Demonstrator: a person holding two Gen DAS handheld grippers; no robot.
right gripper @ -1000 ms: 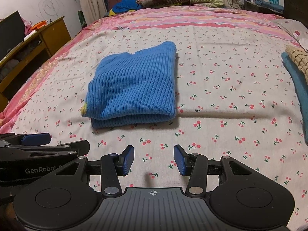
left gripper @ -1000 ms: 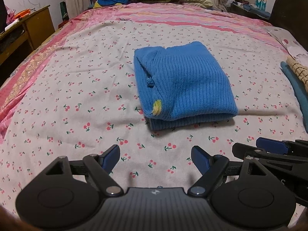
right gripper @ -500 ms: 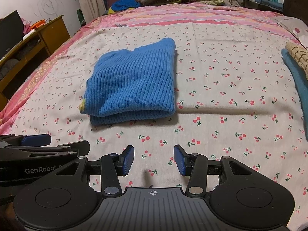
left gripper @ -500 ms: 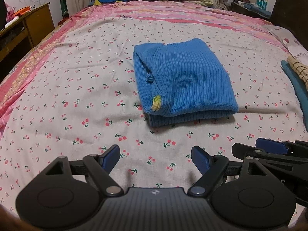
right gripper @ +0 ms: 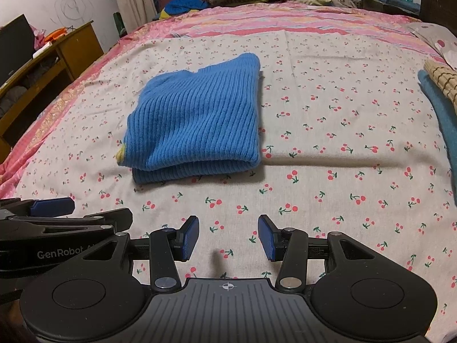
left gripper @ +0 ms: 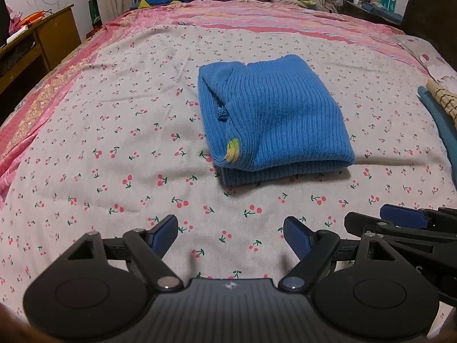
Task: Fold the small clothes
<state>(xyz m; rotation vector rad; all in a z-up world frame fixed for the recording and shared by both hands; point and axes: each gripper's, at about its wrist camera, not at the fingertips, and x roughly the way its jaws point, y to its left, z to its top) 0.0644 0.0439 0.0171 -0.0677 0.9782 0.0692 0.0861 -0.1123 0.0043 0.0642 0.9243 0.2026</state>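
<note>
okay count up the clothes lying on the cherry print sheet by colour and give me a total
Bright blue: 1, the folded blue knit sweater
Teal: 1, the teal cloth at the right edge
Tan checked: 1, the tan checked cloth on top of it
Total: 3

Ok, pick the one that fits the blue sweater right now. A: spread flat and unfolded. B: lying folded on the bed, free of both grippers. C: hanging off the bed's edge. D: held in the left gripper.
B: the blue sweater lies folded on the bed, beyond both open grippers.
</note>
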